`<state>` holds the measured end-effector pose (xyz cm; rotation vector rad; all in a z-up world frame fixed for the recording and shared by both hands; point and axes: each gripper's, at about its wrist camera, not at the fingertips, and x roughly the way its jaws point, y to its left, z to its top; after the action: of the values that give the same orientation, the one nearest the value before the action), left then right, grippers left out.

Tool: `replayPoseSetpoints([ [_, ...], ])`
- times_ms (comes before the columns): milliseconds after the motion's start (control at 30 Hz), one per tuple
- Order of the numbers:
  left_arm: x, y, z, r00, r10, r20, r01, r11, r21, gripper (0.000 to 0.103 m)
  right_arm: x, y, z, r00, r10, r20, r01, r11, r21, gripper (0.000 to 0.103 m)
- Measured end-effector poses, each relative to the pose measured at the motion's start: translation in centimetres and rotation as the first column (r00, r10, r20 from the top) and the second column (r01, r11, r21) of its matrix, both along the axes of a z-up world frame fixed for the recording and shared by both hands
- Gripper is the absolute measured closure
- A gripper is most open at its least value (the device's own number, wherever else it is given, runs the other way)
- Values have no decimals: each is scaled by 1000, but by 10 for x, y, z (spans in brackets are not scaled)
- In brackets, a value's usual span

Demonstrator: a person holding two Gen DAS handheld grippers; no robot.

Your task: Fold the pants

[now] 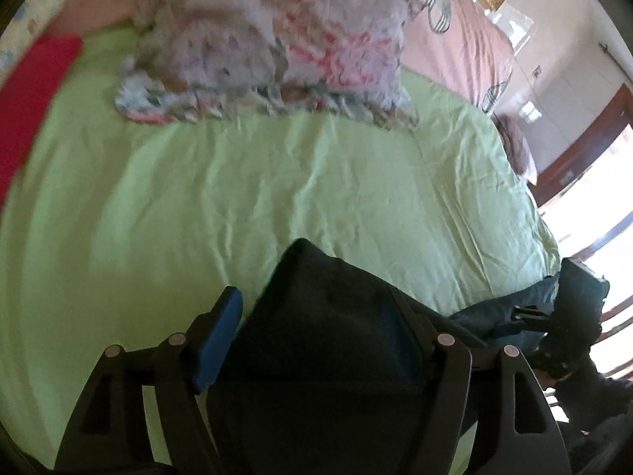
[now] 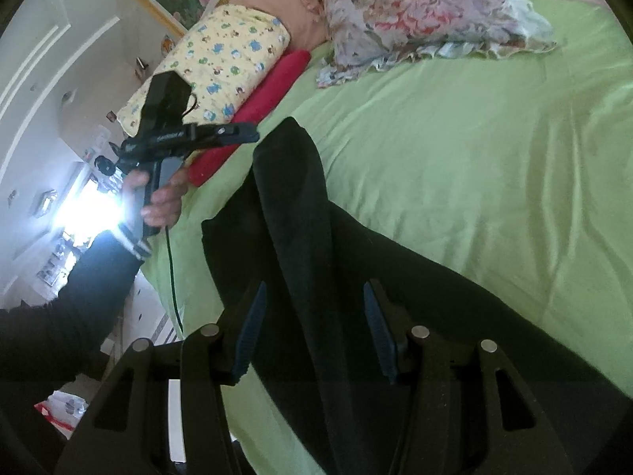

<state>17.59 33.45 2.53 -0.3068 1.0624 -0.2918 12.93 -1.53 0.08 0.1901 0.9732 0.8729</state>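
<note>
The dark navy pants (image 2: 300,213) lie on the green bedsheet (image 2: 455,150), stretched between both grippers. My right gripper (image 2: 312,328) stands open over the dark fabric, its blue pads (image 2: 249,332) on either side of a raised fold. My left gripper (image 1: 320,324) is open with dark fabric (image 1: 328,316) bunched between its fingers; the right pad is hidden by the cloth. In the right wrist view the left gripper (image 2: 241,134) hovers beside the far pants end, its jaws nearly together. The right gripper shows small in the left wrist view (image 1: 530,312).
A floral frilled pillow (image 2: 427,12) lies at the head of the bed, also in the left wrist view (image 1: 269,47). A red cushion (image 2: 257,107) and a yellow patterned pillow (image 2: 213,59) lie at the bed's left edge. A pink headboard (image 1: 467,31) stands behind.
</note>
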Motion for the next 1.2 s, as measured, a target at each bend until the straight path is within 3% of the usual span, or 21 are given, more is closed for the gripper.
replayPoseSetpoints([
  [200,24,1,-23,997,-51,-61,48,998,-51,32,12,13,-10,999,24,-41,-24,1000,-1,51],
  [267,26,-3,-26,996,-60,-65,58,997,-42,43,14,19,-12,998,36,-42,-36,999,-12,51],
  [300,26,-5,-28,996,-65,-65,62,997,-40,58,14,21,-14,998,41,-40,-41,999,-15,51],
  [333,26,-6,-27,996,-62,-63,60,998,-30,65,14,24,-14,998,47,-36,-47,999,-21,51],
  [400,23,-7,-24,998,-53,-40,52,999,-10,83,15,29,-15,998,58,-28,-59,998,-30,61],
  [467,15,-5,-17,999,-43,-13,42,999,-9,89,13,35,-14,998,64,-16,-65,996,-54,85],
  [500,10,-4,-12,999,-37,6,37,999,-7,91,13,36,-14,998,64,-12,-65,996,-62,88],
  [567,-1,-3,-2,999,-30,39,30,1000,1,93,9,37,-11,998,61,13,-60,996,-70,94],
  [867,-67,-5,39,983,7,183,-12,1000,22,96,-24,46,10,986,98,132,-90,994,-68,96],
  [1200,-135,5,18,969,123,214,-114,992,-54,97,-65,72,0,962,199,186,-169,971,-168,96],
])
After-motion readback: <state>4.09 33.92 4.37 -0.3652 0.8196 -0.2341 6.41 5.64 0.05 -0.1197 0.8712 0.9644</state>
